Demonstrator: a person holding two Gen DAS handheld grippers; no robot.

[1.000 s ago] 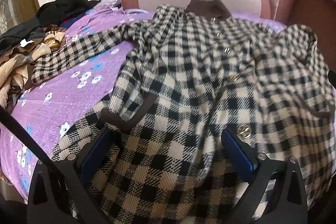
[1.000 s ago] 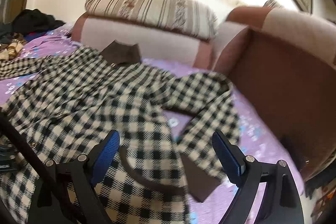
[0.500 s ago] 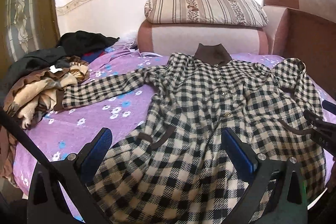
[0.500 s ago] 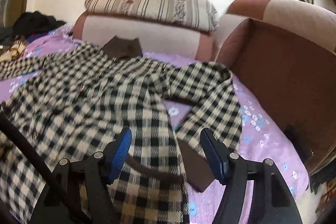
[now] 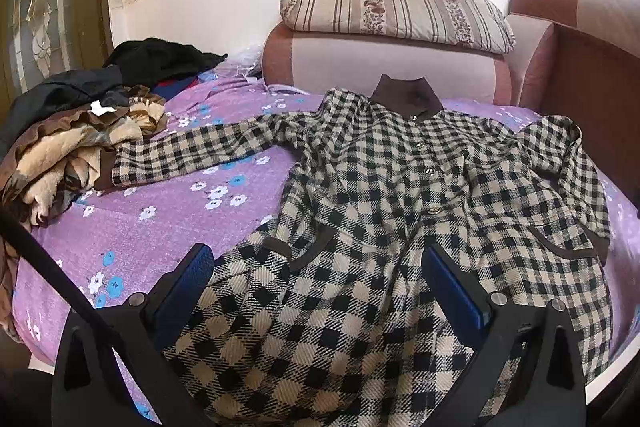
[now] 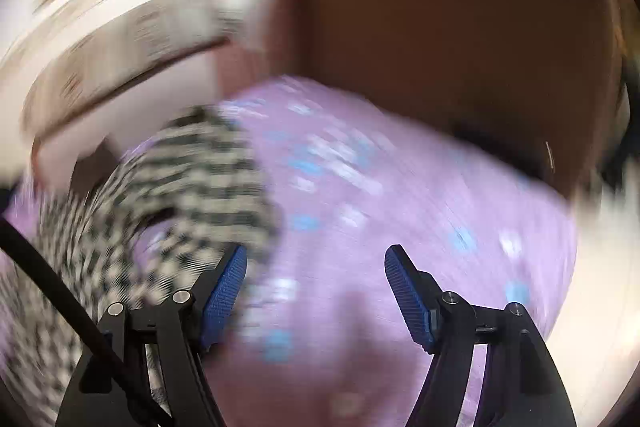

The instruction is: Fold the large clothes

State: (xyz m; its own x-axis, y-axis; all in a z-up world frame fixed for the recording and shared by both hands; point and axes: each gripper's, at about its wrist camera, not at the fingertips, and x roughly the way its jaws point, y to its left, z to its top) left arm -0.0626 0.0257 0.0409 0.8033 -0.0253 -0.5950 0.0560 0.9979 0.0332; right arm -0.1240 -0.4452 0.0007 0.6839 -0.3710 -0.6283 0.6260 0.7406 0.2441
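A bedroom, with a bed under a purple flowered sheet [image 5: 160, 227] for the working surface. Nearest in the left wrist view, the left gripper [image 5: 316, 279], fingers spread wide, gripping nothing, hovering over the hem of one checked coat [image 5: 380, 207]. Laid face up along the bed, collar away from the camera, one sleeve [image 5: 192, 151] stretched out to the left, the other bent down along the right edge. Compared with a second ago, pulled back and raised: more of the coat and room in sight now, hem no longer pressed between the fingers. Probably a spreading step just finished, with no fold made yet. On the right wrist view, heavy blur from a fast swing; the right gripper [image 6: 316, 291] also parted and empty, now over bare sheet beside the checked sleeve rather than over the coat body as half a second ago. Probably heading for the sleeve or cuff on that side, first fold to follow. Farther off, one heap of unfolded clothes [image 5: 76, 131] at the left, number of pieces not clear. Beyond, one padded headboard [image 5: 380, 67] with one striped pillow [image 5: 392, 11] on top; a second patterned cushion barely visible at the far right corner.
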